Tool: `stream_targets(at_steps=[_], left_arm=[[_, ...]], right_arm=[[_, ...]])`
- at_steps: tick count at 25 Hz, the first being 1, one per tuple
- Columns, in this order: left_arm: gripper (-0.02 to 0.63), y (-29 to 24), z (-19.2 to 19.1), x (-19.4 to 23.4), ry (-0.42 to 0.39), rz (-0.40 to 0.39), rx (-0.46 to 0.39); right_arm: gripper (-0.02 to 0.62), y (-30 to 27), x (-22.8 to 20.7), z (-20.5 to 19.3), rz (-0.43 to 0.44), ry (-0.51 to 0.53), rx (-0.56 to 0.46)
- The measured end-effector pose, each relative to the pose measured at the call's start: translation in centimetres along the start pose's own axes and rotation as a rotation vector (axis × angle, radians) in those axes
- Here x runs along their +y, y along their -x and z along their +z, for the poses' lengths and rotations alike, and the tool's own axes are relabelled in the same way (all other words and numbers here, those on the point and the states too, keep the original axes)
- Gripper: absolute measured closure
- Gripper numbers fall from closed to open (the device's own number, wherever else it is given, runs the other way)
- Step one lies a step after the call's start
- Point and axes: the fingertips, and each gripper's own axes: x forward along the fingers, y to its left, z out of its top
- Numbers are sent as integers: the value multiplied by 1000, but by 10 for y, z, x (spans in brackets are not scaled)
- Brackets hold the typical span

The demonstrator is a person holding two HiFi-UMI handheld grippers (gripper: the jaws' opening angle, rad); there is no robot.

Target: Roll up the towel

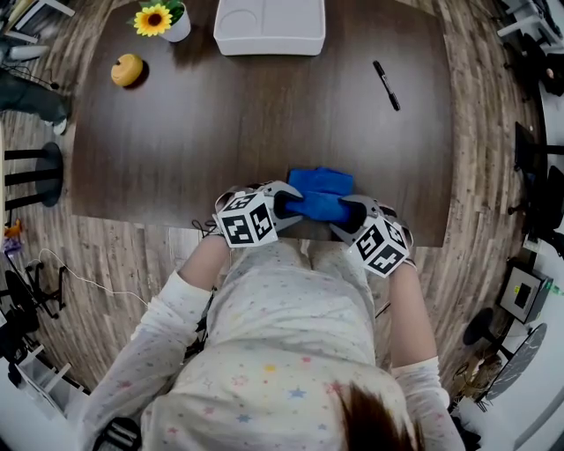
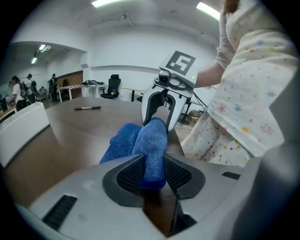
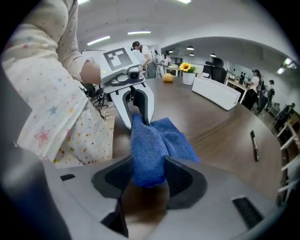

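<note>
A blue towel [image 1: 319,195] lies folded at the near edge of the dark wooden table [image 1: 264,132]. Its near part is bunched into a thick roll [image 2: 151,145] stretched between both grippers. My left gripper [image 1: 284,205] is shut on the roll's left end, the cloth pinched between its black pads [image 2: 130,176]. My right gripper [image 1: 345,214] is shut on the roll's right end [image 3: 147,154]. Each gripper view shows the other gripper facing it across the towel. The flat remainder of the towel [image 3: 176,138] lies just beyond the roll.
At the table's far edge stand a white tray [image 1: 270,26], a sunflower in a white pot [image 1: 161,19] and a small orange pumpkin [image 1: 127,70]. A black pen [image 1: 386,85] lies at the far right. The person's torso is close against the near table edge.
</note>
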Motion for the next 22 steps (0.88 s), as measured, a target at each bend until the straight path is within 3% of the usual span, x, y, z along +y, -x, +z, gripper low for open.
stream_targets(at_steps=[4,11,22], left_arm=[[482,6,6,6,43,32,-25],[482,24,22,42,95,104,-85],[482,19,13,99,216,261,-116]], right_arm=[[369,7,-10,6,39,-89,-35],[353,24,-46,24,6,-199,-130],[360,14,-110,33,-228,-351,-219]])
